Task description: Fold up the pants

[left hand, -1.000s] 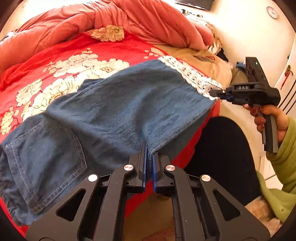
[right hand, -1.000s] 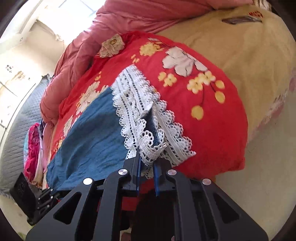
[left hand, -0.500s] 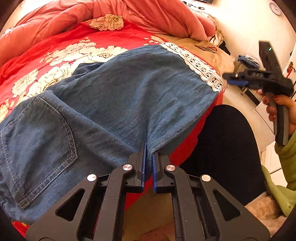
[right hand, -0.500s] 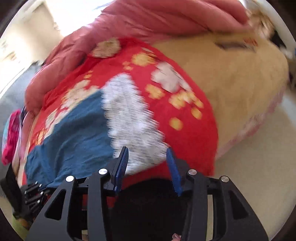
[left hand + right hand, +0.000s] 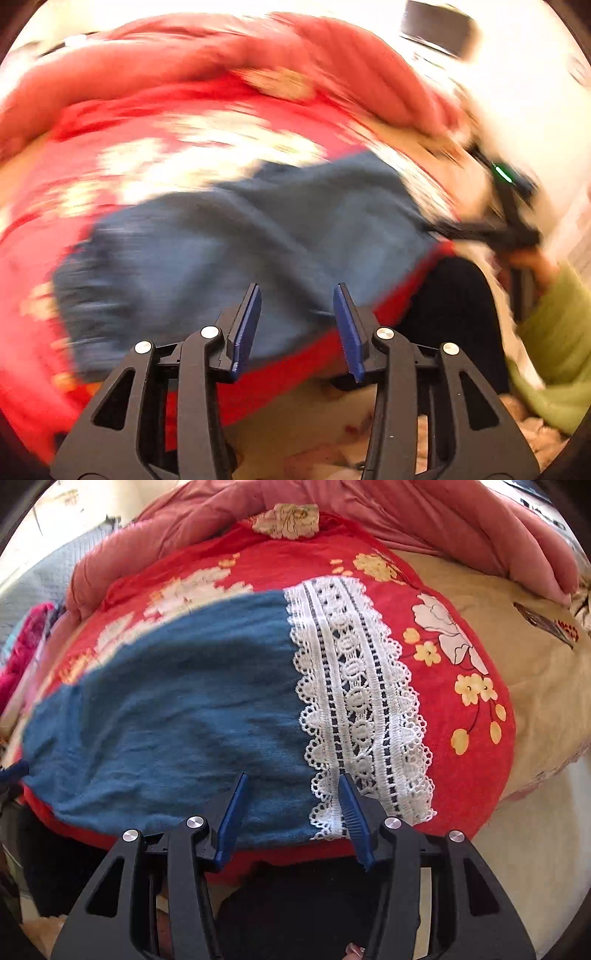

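Observation:
The blue denim pants [image 5: 177,709] lie flat on the red flowered bedspread [image 5: 465,768], with a white lace hem [image 5: 354,686] at their right end. My right gripper [image 5: 291,805] is open and empty, just above the pants' near edge by the lace. The left wrist view is blurred by motion; there the pants [image 5: 258,236] spread across the bed, and my left gripper [image 5: 297,317] is open and empty over their near edge. The right gripper [image 5: 491,229] shows at the pants' right end.
A pink quilt [image 5: 406,513] is bunched along the far side of the bed. A tan sheet [image 5: 535,664] covers the right part. The bed's near edge drops to the person's dark lap [image 5: 317,912]. A green sleeve [image 5: 554,350] is at the right.
Both grippers have let go of the pants and opened: the right first, then the left. The pants now lie flat on the bed. The left gripper is moving fast.

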